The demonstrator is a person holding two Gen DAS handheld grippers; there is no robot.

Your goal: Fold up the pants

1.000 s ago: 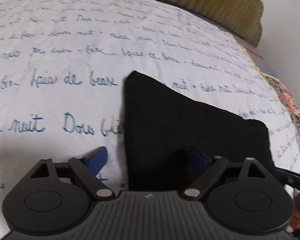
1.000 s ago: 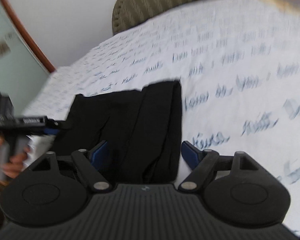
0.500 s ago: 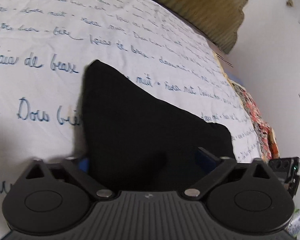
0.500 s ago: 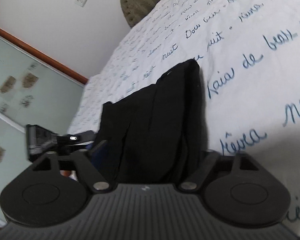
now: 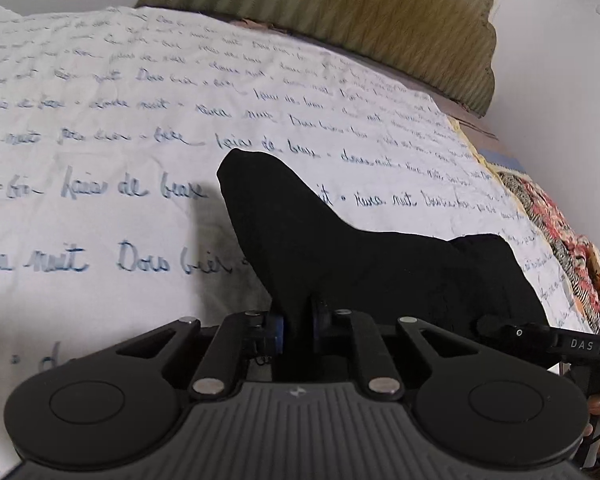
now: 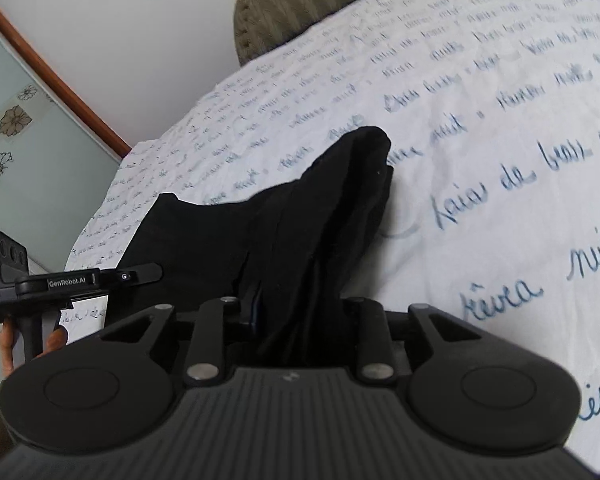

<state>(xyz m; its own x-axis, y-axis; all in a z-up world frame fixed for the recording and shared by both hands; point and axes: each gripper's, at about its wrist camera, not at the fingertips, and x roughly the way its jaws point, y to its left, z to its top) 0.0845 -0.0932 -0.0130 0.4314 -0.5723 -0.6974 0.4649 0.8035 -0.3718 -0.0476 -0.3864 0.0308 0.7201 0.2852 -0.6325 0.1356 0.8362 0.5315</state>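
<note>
Fingers of left gripper (image 5: 298, 318) nearly closed, pinching black pants (image 5: 340, 248); right gripper (image 6: 296, 320) likewise clamps pants edge. Headboard (image 5: 340, 4) at 12 o'clock, printed sheet (image 5: 100, 120) underneath.

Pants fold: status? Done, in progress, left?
Done: the black pants are already doubled into a compact stack on the script-print bedsheet. In hand: left gripper and right gripper are each shut on the near edge, lifting it. Left: probably carry that edge over for the final fold, then release.
</note>
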